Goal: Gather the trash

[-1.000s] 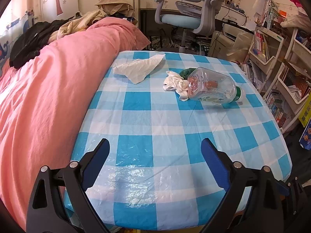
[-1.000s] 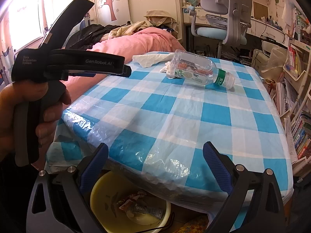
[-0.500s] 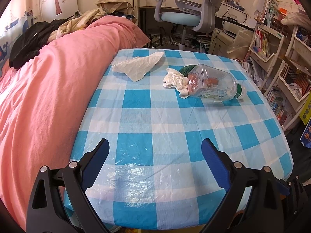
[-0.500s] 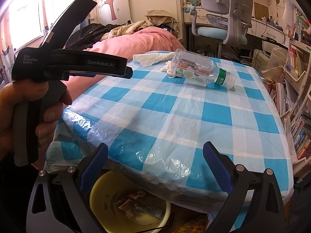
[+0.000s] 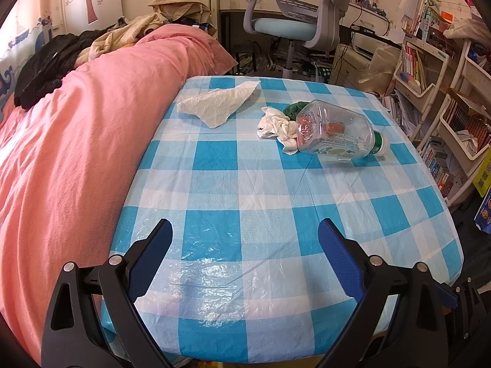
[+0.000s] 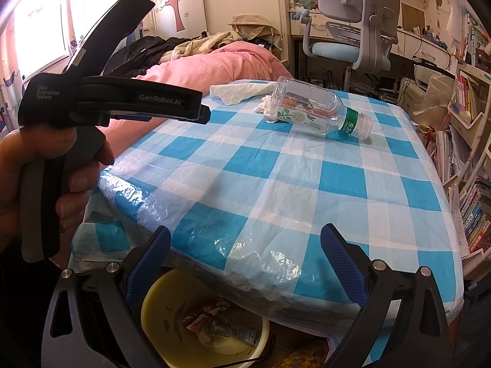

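A clear plastic bottle (image 5: 337, 133) with a green-banded neck lies on its side at the far part of the blue checked table (image 5: 245, 199). A crumpled white tissue (image 5: 276, 124) touches its base, with a dark green scrap (image 5: 291, 109) behind. A flat white napkin (image 5: 219, 105) lies further left. The bottle (image 6: 310, 110), the tissue (image 6: 265, 109) and the napkin (image 6: 239, 92) also show in the right wrist view. My left gripper (image 5: 244, 239) is open and empty over the near table edge. My right gripper (image 6: 245, 245) is open and empty, above a yellow bin (image 6: 172, 300) holding wrappers.
A pink duvet (image 5: 76, 153) lies against the table's left side. A grey office chair (image 5: 294, 15) stands behind the table. Shelves of books (image 5: 454, 116) stand to the right. The left hand tool (image 6: 107, 101) is at the left of the right wrist view.
The left gripper has drawn back slightly, so the bottle and tissues sit a little further away. The right gripper has barely moved.
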Demonstrator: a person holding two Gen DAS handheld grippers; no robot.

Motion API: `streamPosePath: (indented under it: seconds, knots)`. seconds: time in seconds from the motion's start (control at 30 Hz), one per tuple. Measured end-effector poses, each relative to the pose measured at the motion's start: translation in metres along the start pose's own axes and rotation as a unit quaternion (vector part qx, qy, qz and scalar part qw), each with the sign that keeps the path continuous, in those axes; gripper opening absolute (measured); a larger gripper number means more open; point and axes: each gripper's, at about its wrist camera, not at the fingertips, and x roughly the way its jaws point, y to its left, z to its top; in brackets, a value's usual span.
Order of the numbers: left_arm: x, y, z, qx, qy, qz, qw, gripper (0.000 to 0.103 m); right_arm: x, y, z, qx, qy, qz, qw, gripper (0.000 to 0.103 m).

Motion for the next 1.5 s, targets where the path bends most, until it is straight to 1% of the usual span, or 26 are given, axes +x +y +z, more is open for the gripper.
streamPosePath:
  seconds: [1.03, 1.13, 1.23, 1.4, 1.5]
  knots:
    - [0.003, 0.000, -0.001, -0.002, -0.001, 0.000, 1.0000, 0.092, 0.002, 0.001, -0.001, -0.001, 0.001, 0.001, 1.000, 0.094]
    - [0.002, 0.001, 0.001, 0.003, -0.007, 0.000, 1.0000, 0.092, 0.004, 0.002, -0.001, -0.004, 0.003, 0.001, 1.000, 0.094]
    - [0.002, 0.010, 0.009, -0.002, -0.014, 0.006, 0.9999, 0.092, 0.003, 0.002, 0.000, -0.007, 0.001, 0.000, 1.000, 0.094]
    - [0.018, 0.041, 0.030, -0.046, -0.011, 0.011, 0.9988, 0.092, 0.002, 0.000, 0.000, 0.001, 0.005, 0.007, 1.000, 0.094]
    - [0.028, 0.057, 0.042, -0.063, -0.015, 0.015, 0.9978, 0.092, 0.002, -0.002, 0.000, 0.009, 0.009, 0.013, 1.000, 0.094]
